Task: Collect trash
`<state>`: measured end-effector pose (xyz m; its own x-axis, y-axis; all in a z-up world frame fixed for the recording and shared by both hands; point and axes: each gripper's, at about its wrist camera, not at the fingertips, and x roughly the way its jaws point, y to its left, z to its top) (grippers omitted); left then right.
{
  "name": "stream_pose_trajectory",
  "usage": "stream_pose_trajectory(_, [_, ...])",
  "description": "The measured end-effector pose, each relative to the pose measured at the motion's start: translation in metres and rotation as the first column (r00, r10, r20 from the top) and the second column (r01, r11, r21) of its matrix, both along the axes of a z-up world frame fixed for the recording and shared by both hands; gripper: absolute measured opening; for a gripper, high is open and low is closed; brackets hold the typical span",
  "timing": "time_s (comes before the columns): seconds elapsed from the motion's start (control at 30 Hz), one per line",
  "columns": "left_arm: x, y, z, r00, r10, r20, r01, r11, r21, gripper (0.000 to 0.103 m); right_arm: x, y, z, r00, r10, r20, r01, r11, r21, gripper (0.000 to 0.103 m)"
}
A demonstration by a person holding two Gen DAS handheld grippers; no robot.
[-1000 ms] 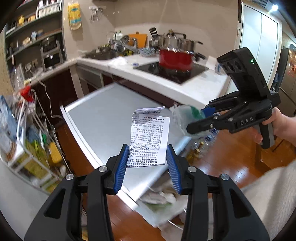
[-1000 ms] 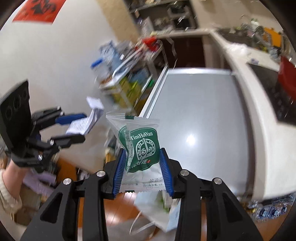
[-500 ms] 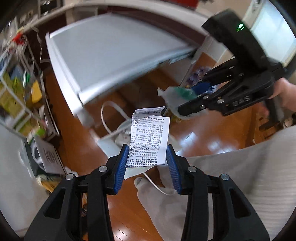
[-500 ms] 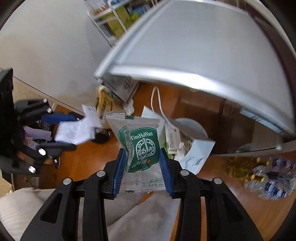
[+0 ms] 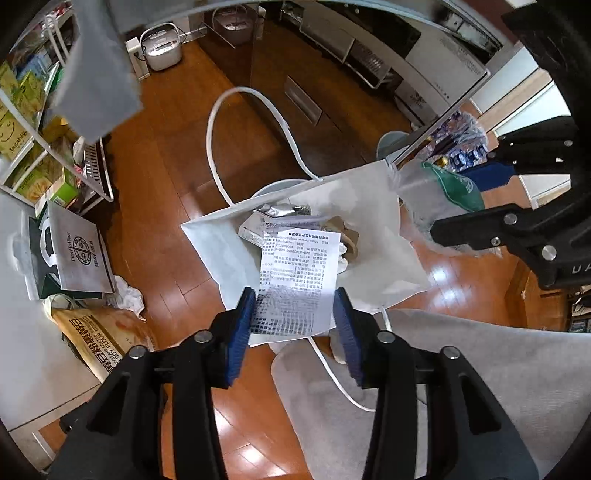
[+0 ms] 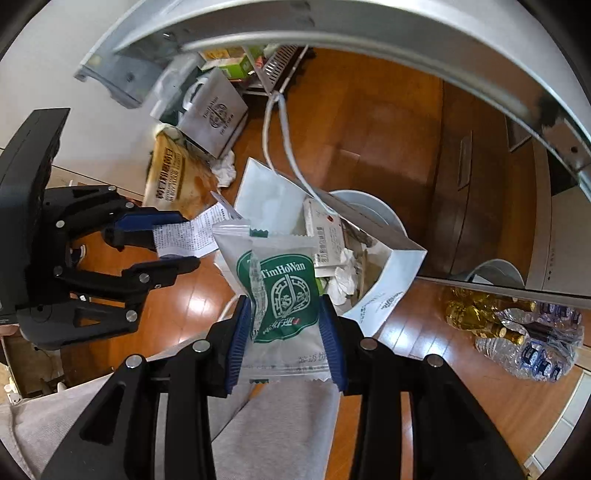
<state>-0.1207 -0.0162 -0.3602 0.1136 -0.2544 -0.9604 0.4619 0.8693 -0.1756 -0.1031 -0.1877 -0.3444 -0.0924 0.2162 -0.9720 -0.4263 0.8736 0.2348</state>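
A white paper bag stands open on the wooden floor, with crumpled paper and wrappers inside. My left gripper points down over its mouth. A printed receipt is still between its blue pads, and the jaws are opening. My right gripper hangs just to the right, above the bag's edge. A green-and-clear TimHoWan snack wrapper spans its pads, and those jaws are opening too.
The grey table's edge arches overhead. A grey gift bag, a flour sack and a wire rack stand left. A rice cooker sits far back. Packed bottles lie right. A grey trouser leg is below.
Both grippers have dropped from table height and tipped down toward the floor, ending over the open paper bag. The receipt and wrapper stayed between their pads.
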Motion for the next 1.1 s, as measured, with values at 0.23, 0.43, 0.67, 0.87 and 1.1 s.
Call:
stream_pose_trajectory(0.23, [0.000, -0.003, 0.011, 1.000, 0.015, 0.012, -0.015, 1.000, -0.005, 0.076, 0.003, -0.007, 0.004, 0.999, -0.033, 0.009, 0.033, 0.999, -0.004, 0.051])
stream_pose_trajectory(0.43, [-0.002, 0.006, 0.019, 0.999, 0.025, 0.020, -0.025, 1.000, 0.002, 0.076, 0.002, -0.019, 0.022, 0.998, -0.050, 0.036, 0.050, 0.999, 0.006, 0.061])
stream_pose_trajectory(0.67, [-0.018, 0.015, 0.045, 0.999, 0.032, 0.032, -0.032, 0.999, 0.015, 0.077, -0.007, -0.041, 0.069, 0.995, -0.068, 0.072, 0.065, 0.997, 0.041, 0.078])
stream_pose_trajectory(0.87, [-0.036, 0.013, 0.111, 0.991, 0.032, 0.128, -0.029, 0.999, -0.020, 0.092, -0.011, -0.060, 0.128, 0.993, -0.106, 0.056, 0.095, 0.982, 0.160, 0.085])
stream_pose_trajectory(1.1, [-0.006, 0.010, 0.225, 0.911, 0.140, 0.387, -0.062, 0.976, -0.209, 0.101, 0.033, -0.079, 0.201, 0.925, -0.295, 0.242, 0.206, 0.920, 0.332, 0.099])
